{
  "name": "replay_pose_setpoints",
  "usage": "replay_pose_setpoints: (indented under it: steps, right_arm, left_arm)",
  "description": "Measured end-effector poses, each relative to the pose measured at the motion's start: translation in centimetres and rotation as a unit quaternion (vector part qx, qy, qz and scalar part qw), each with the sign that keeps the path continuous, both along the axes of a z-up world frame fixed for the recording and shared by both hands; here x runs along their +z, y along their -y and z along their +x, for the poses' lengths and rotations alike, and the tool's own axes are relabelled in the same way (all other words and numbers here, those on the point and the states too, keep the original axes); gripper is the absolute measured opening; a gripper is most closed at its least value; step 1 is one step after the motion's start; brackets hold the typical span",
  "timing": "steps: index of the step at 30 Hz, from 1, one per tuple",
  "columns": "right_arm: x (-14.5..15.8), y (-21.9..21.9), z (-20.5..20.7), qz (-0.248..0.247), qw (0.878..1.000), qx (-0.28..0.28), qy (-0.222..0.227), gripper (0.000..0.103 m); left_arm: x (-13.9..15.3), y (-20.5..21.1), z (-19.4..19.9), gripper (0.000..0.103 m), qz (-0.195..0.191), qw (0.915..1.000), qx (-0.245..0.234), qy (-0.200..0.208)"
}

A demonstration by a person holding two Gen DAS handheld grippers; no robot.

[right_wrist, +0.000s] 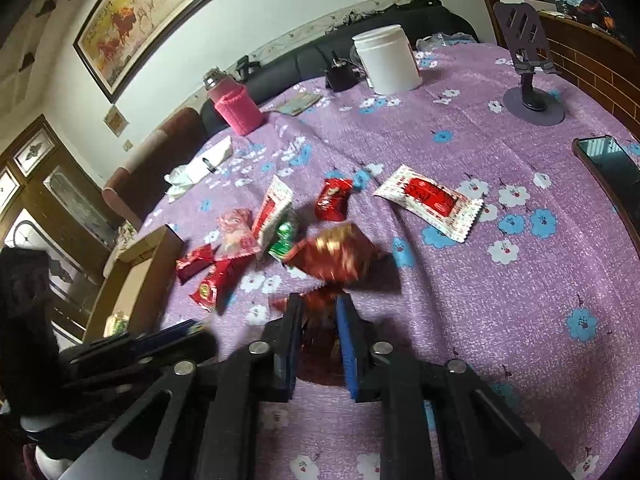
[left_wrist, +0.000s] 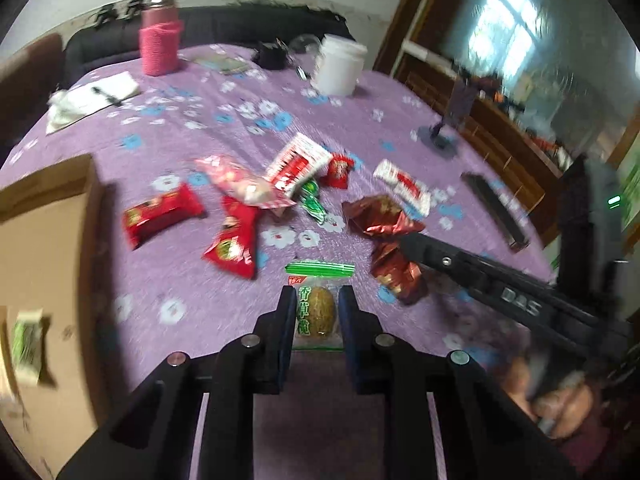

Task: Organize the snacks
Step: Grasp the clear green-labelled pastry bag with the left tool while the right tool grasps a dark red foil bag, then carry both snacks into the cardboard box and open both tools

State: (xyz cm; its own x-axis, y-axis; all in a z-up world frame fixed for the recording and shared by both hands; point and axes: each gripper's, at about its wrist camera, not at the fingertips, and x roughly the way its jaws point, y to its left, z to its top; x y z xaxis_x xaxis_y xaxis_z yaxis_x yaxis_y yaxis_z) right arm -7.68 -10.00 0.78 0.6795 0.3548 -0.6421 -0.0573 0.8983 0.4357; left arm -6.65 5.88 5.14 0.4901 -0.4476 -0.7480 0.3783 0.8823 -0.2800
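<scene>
- Left gripper [left_wrist: 316, 312]: lower centre of its own view, pads pinching a clear olive packet [left_wrist: 318, 308] with a green top strip, packet upright between the fingers.
- Right gripper [right_wrist: 318, 320]: lower centre of its view, clamped on a dark red foil packet [right_wrist: 320, 320]; a second foil packet [right_wrist: 336, 254] lies just beyond the tips (blurred).
- Box [left_wrist: 48, 264]: brown cardboard, left edge of the left view, with a green-and-white packet [left_wrist: 28, 344] inside.
- Loose snacks, middle of the surface [right_wrist: 480, 300] (purple floral cloth): red packet [left_wrist: 160, 214], red packet [left_wrist: 234, 244], pink packet [left_wrist: 240, 180], white-and-red sachet [left_wrist: 298, 164], small green packet [left_wrist: 314, 200], small red packet [left_wrist: 338, 168], all clustered close together; another white-and-red sachet [right_wrist: 430, 200] lies apart, right of centre in the right view.
- Far edge of the surface: pink flask [left_wrist: 160, 36], white jar [left_wrist: 340, 64], notepad with pen [left_wrist: 94, 98].
- Right side: phone stand [right_wrist: 528, 64], dark phone [right_wrist: 608, 164] near the edge.
</scene>
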Motion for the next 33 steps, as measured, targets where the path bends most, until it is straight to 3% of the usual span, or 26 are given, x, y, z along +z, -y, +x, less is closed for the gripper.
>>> replay_pose_setpoints:
  steps: [6, 7, 9, 10, 16, 18, 19, 24, 28, 33]
  right_arm:
    - [1.0, -0.4, -0.6, 0.012, 1.000, 0.020, 0.021, 0.012]
    - [1.2, -0.6, -0.8, -0.006, 0.999, 0.019, 0.025, 0.017]
    - [1.3, -1.4, -0.9, -0.045, 0.998, 0.025, 0.021, 0.049]
    - [1.3, -1.8, -0.9, -0.063, 0.997, 0.028, 0.018, 0.070]
    - [-0.3, -4.4, 0.1, -0.144, 0.988, 0.060, 0.002, 0.073]
    - [-1.1, -5.0, 0.6, -0.166, 0.984, 0.057, -0.010, 0.057]
    - [-1.2, -5.0, 0.7, -0.167, 0.984, 0.055, -0.015, 0.037]
    - [-0.5, -4.2, -0.3, -0.144, 0.989, 0.040, -0.019, 0.029]
    - [1.2, -4.7, -1.5, -0.118, 0.992, 0.051, -0.014, 0.012]
    - [3.4, -7.6, -2.3, -0.125, 0.989, 0.075, 0.009, 0.009]
  left_arm:
    - [2.3, -6.0, -2.9, 0.021, -0.072, 0.9961, 0.050, 0.009]
    - [2.5, -6.6, -3.3, 0.021, -0.078, 0.9954, 0.055, 0.010]
    - [3.0, -7.9, -3.9, 0.021, -0.090, 0.9939, 0.062, 0.016]
    - [3.2, -8.6, -4.4, 0.021, -0.097, 0.9928, 0.068, 0.020]
    - [3.0, -11.1, -5.9, 0.021, -0.120, 0.9888, 0.086, 0.023]
    - [3.0, -11.8, -6.3, 0.021, -0.123, 0.9878, 0.093, 0.025]
    - [3.0, -12.4, -6.6, 0.021, -0.124, 0.9869, 0.099, 0.028]
    - [3.1, -15.4, -7.1, 0.021, -0.134, 0.9820, 0.129, 0.033]
    - [2.8, -17.9, -7.4, 0.021, -0.137, 0.9768, 0.160, 0.035]
    - [2.0, -20.8, -7.9, 0.021, -0.148, 0.9690, 0.195, 0.029]
